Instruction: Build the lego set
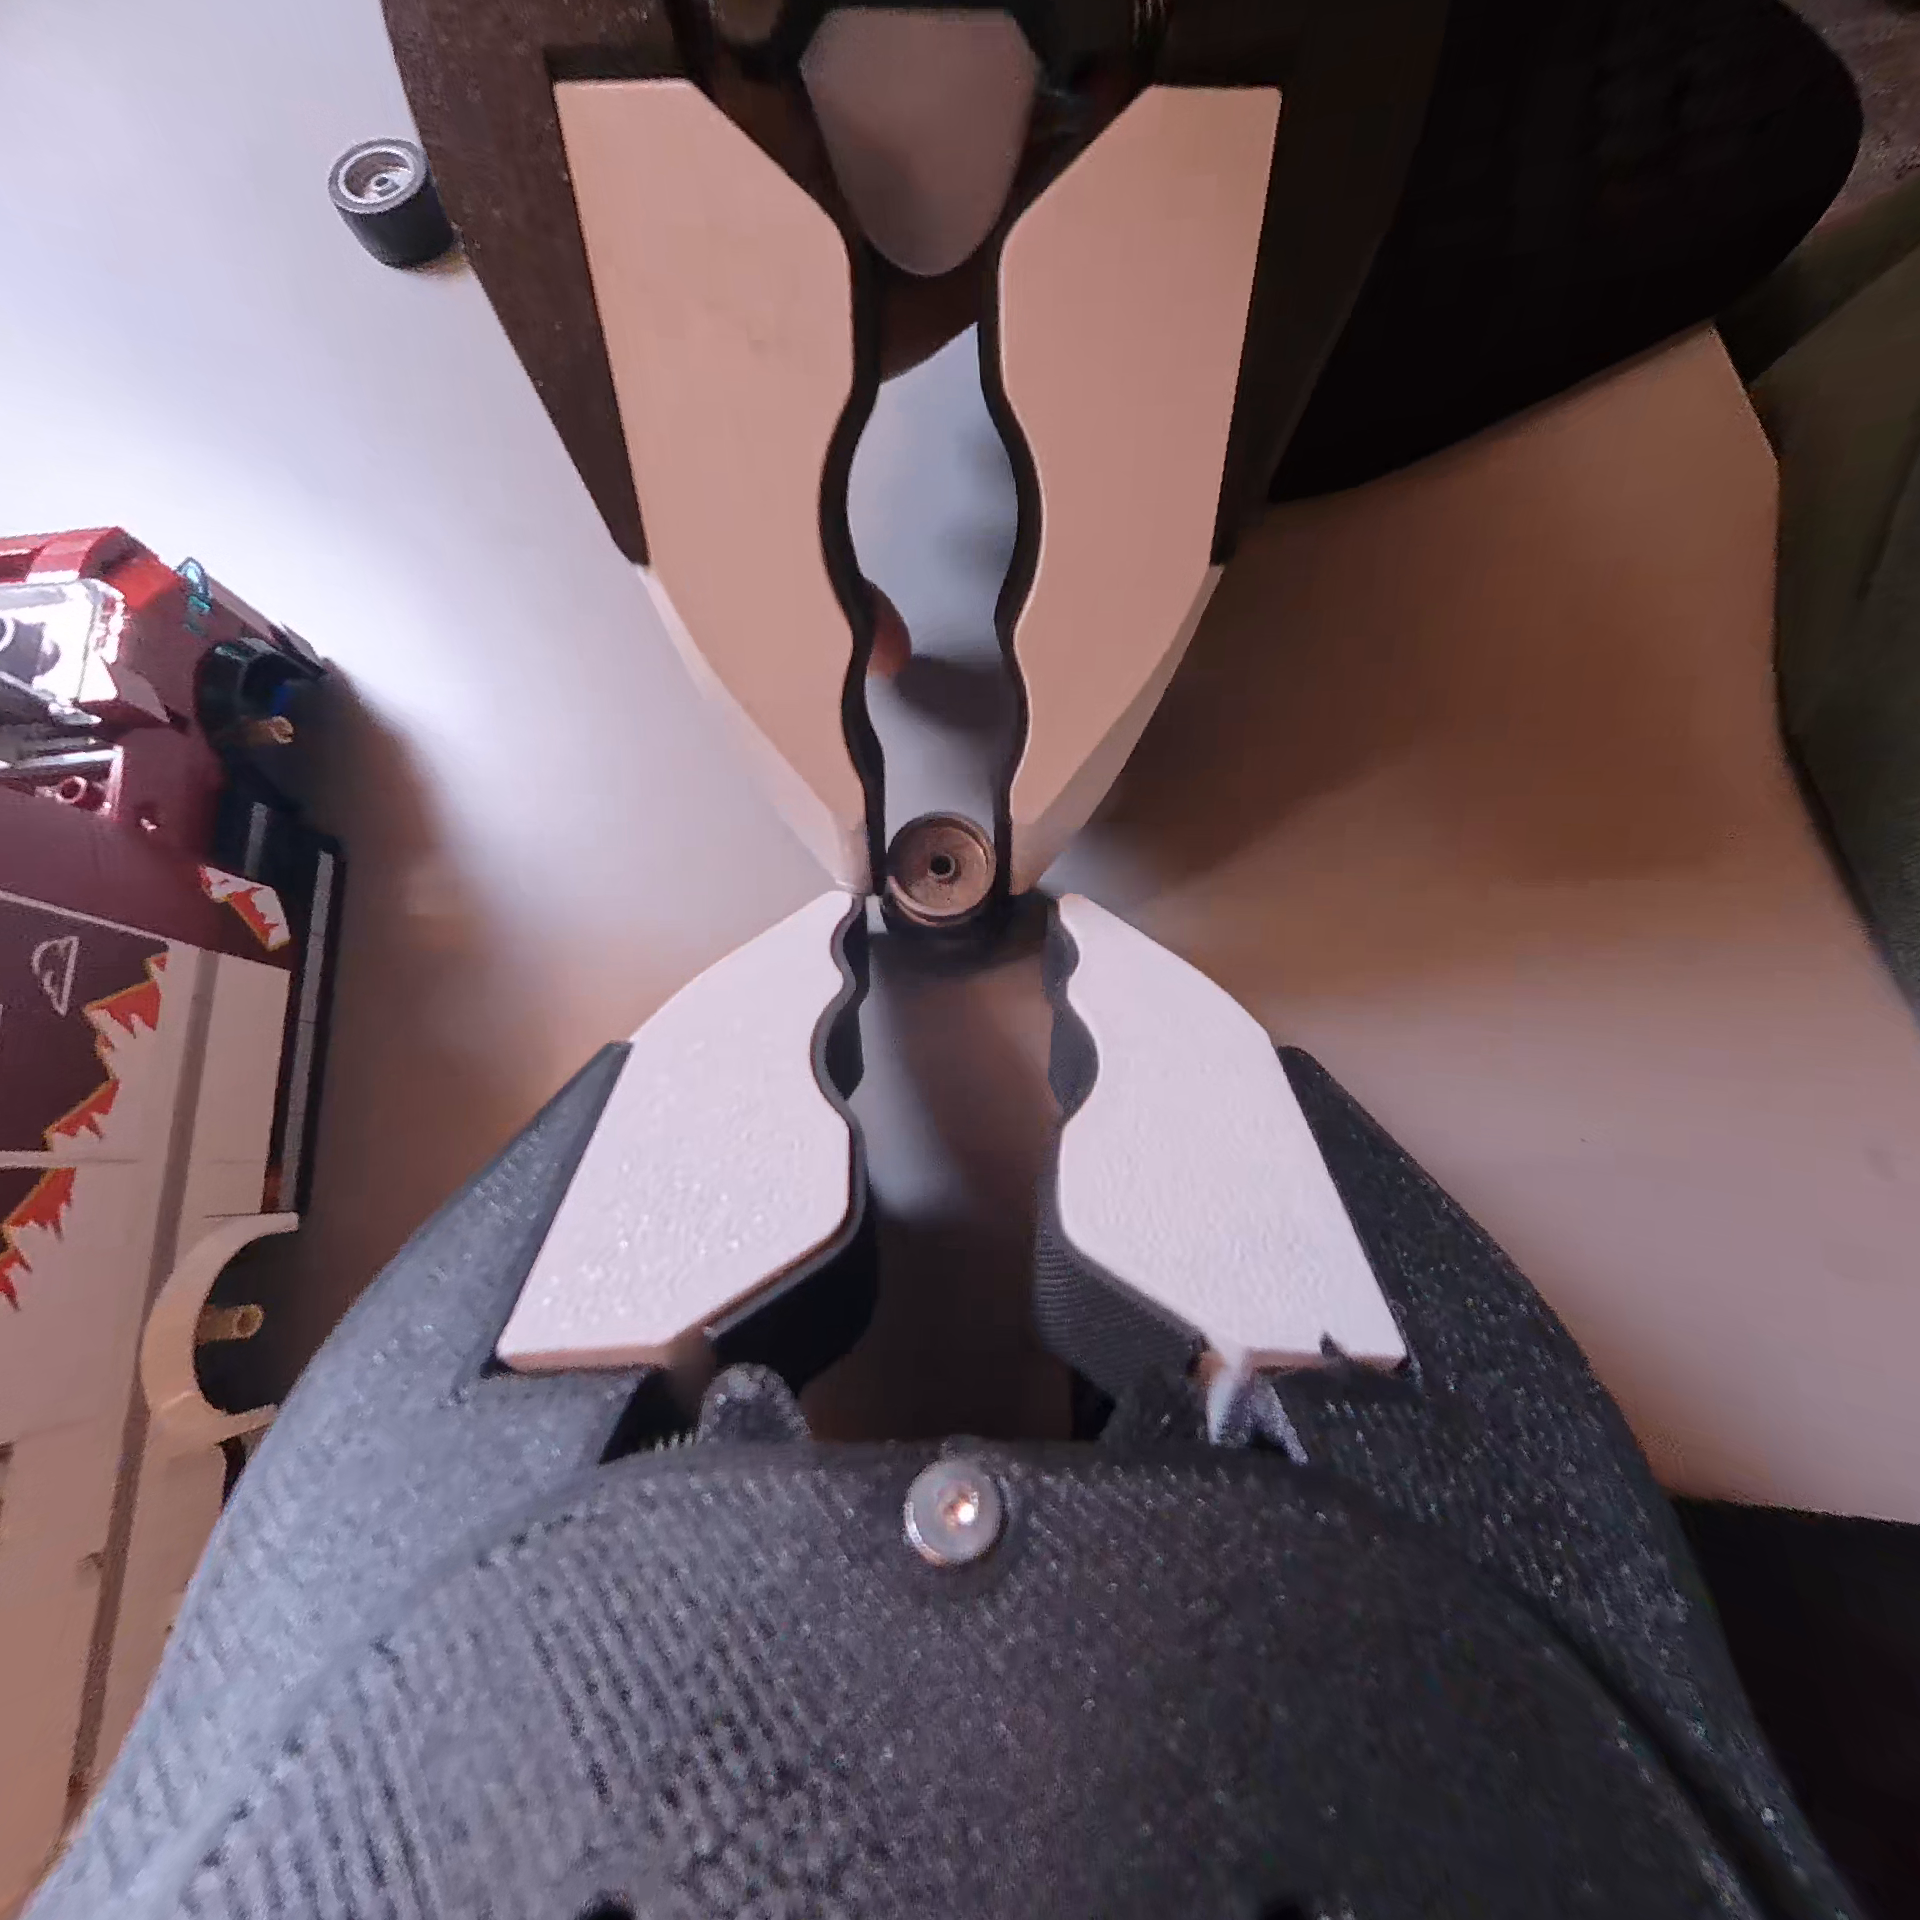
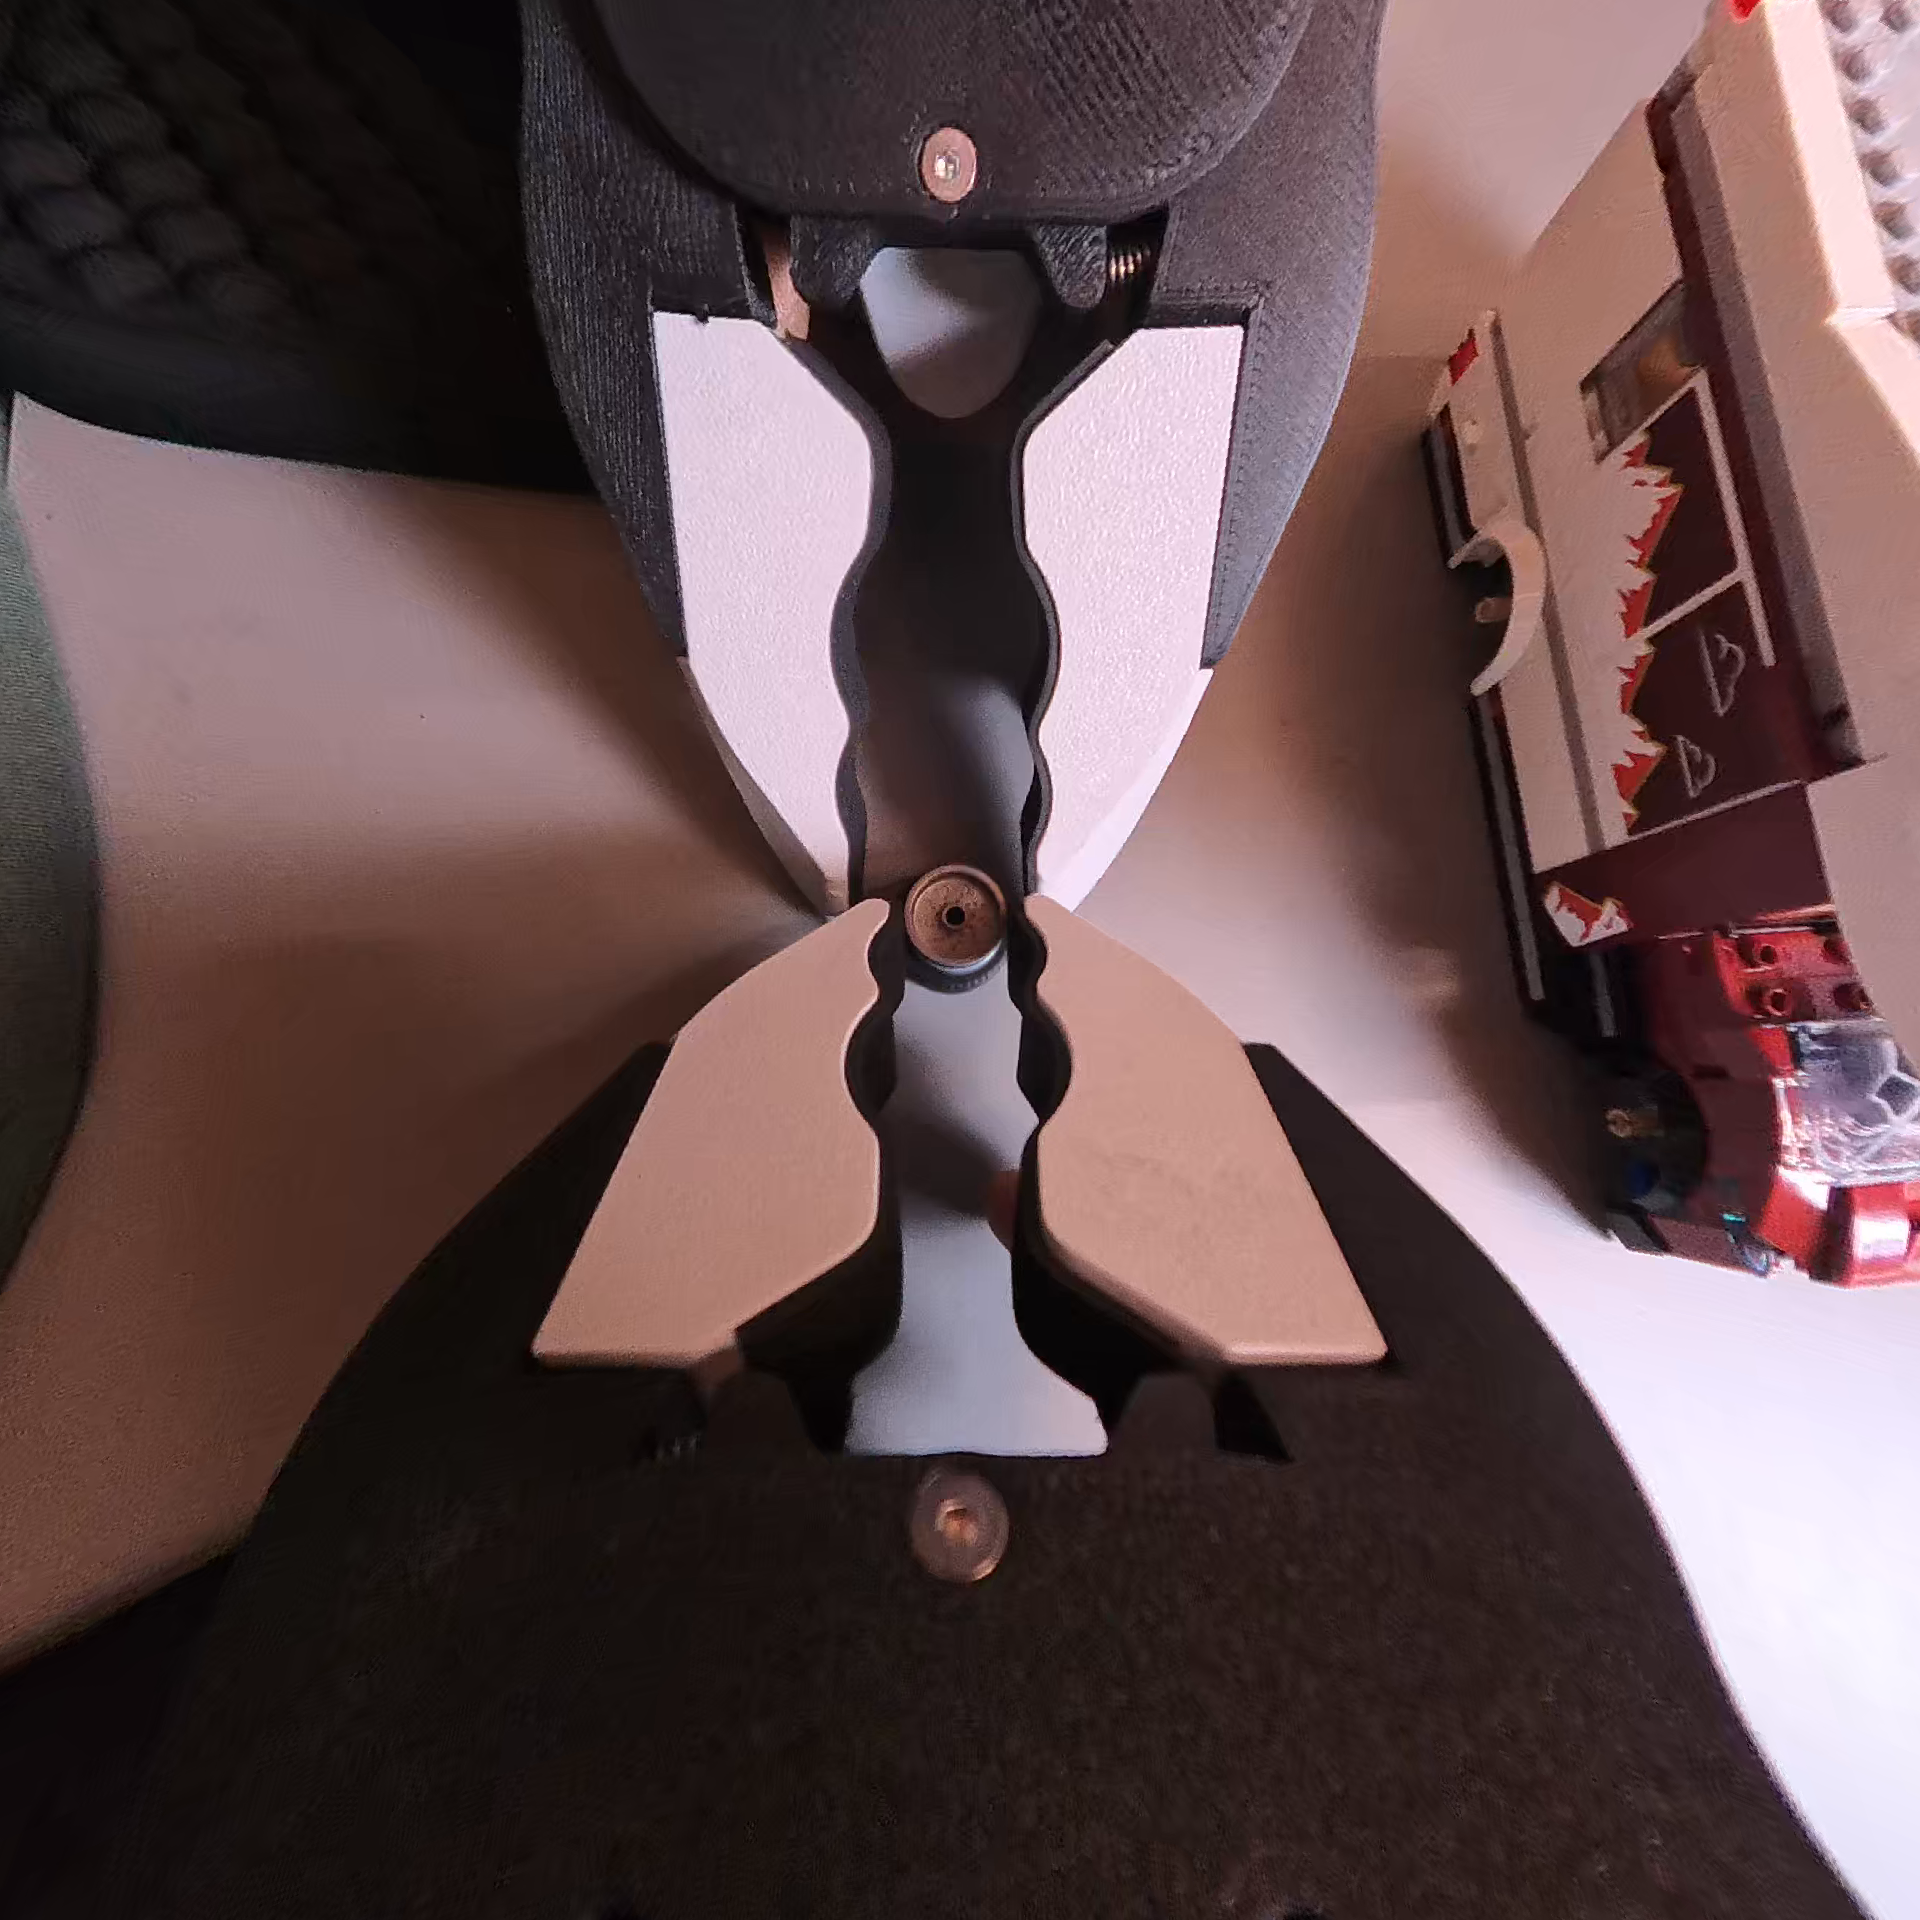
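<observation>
Left wrist view: the left gripper (image 1: 954, 914) is reaching up from the bottom edge with its jaws standing moderately apart, wider than the small wheel (image 1: 940, 868) just ahead of its tips. Its white fingers (image 1: 727, 1143) are flanking the wheel's black tyre with a sliver of space on each side, so nothing is in its grip. The right gripper (image 1: 935, 883) is coming in from the far side of the wheel, tip to tip with the left one, and its dark pads are pressing on the wheel from both sides. The wheel's bronze hub is facing up at the camera, so its axle line appears to be running across the line of both pairs of fingers. A second wheel (image 1: 395, 203) is lying on the white table (image 1: 260, 416), well apart from the held wheel, up and to its left. A red and white brick-built vehicle (image 1: 104, 935) is sitting well to the wheel's left.

Right wrist view: the right gripper (image 2: 956, 920) is holding the wheel (image 2: 954, 914) narrowly at its very tips, hub up. The left gripper (image 2: 943, 883) is standing opposite, wider. The vehicle (image 2: 1662, 727) is lying well to the wheel's right.
</observation>
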Motion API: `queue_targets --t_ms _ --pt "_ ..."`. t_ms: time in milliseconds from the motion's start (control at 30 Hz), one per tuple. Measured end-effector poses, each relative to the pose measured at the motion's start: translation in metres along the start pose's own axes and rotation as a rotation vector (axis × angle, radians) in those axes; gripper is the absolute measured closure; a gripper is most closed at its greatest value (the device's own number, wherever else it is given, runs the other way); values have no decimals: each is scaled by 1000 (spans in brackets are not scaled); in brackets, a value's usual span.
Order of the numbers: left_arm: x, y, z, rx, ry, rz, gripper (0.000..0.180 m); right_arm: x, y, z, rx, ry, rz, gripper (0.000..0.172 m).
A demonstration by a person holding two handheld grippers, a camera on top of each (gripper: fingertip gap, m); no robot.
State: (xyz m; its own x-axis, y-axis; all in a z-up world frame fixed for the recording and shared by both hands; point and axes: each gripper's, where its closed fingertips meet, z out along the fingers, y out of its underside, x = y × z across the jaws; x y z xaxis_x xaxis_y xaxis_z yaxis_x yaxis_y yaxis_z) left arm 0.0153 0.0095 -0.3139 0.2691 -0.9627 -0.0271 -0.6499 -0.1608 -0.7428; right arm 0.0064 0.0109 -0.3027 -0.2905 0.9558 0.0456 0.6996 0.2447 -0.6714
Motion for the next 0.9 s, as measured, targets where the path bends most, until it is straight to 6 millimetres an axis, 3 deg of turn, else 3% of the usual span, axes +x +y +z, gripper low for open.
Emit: queue_targets --t_ms 233,367,533,667,900 --pt "-2 2 -2 8 -16 2 147 -3 -1 -1 8 -19 1 150" --pt "-2 0 -1 13 -23 7 147 -1 -5 -14 59 9 -43 149" --pt "-2 -2 1 21 -19 5 151 -4 -11 -18 69 62 -119 163" --pt "-1 -2 1 20 -21 10 154 1 -5 -7 -3 31 -26 170" --pt "-1 -3 1 38 -19 -3 155 0 -4 -5 -134 -37 100 171"
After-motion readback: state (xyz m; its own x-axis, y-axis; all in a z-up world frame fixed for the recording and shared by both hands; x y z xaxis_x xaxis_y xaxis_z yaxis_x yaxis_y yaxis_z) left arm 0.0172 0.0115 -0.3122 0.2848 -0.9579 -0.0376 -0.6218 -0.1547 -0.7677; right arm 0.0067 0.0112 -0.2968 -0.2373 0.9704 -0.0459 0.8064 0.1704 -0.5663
